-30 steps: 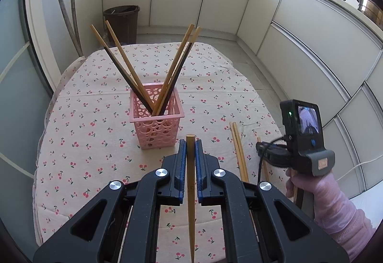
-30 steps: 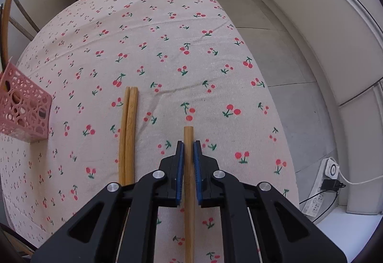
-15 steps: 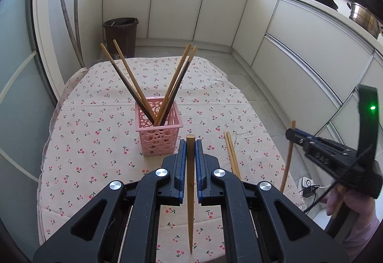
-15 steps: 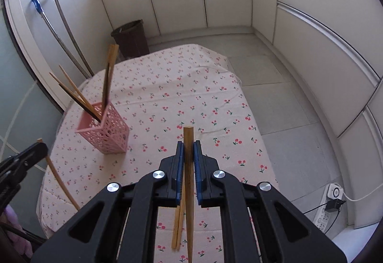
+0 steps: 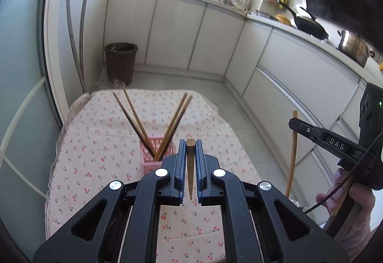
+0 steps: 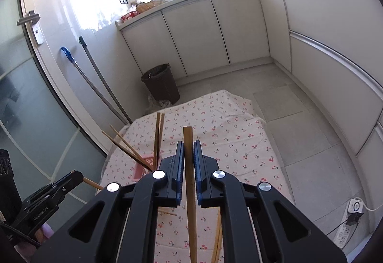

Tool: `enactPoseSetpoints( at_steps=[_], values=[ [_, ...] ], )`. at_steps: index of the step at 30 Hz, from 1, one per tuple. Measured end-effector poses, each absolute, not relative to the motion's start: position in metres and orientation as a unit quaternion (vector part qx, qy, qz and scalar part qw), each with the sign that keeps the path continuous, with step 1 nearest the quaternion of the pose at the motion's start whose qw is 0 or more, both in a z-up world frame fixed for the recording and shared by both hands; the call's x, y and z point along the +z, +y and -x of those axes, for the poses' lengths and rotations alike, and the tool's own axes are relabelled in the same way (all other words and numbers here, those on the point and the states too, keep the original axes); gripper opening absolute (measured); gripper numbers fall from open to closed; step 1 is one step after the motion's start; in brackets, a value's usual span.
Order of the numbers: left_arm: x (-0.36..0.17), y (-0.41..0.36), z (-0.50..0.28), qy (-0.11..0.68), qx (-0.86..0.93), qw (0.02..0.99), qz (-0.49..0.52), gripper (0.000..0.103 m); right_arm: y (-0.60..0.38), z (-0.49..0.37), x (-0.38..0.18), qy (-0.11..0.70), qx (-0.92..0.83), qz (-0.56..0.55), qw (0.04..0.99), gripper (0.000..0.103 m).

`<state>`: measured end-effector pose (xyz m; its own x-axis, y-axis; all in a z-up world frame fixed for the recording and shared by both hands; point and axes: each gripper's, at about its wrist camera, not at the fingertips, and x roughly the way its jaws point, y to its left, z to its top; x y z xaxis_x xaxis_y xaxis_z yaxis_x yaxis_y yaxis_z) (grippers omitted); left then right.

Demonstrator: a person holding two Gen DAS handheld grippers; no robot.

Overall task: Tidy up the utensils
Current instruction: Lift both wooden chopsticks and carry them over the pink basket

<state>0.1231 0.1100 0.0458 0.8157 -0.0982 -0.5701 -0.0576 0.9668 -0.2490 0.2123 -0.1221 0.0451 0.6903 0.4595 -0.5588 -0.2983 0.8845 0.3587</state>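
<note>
Worktop (image 5: 91, 143): cherry-print cloth, pink basket (image 5: 153, 155) far centre.
Left hand-held gripper (image 5: 190, 155): pinching chopstick (image 5: 190, 167), basket just beyond.
Right hand-held gripper (image 6: 189, 155): pinching second chopstick (image 6: 190, 179), basket far-left.

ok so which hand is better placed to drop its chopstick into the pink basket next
Left, probably. The left gripper is shut on its chopstick with the pink basket directly ahead, just beyond its jaws. The right gripper, also shut on a chopstick, sees the basket off to its left, further away.
</note>
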Motion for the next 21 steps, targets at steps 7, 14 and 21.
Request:
enactPoseSetpoints(
  at_steps=[7,14,21],
  values=[
    [0.097,0.138,-0.146,0.249,0.019,0.957,0.146,0.007,-0.106,-0.234,0.088,0.287,0.232,-0.13,0.92,0.008],
    [0.112,0.167,-0.166,0.226,0.059,0.958,0.166,0.007,-0.083,-0.254,0.105,0.247,0.259,-0.121,0.926,0.008],
    [0.097,0.183,-0.183,0.242,0.074,0.951,0.176,0.007,-0.059,-0.274,0.105,0.226,0.292,-0.114,0.922,0.008]
  ],
)
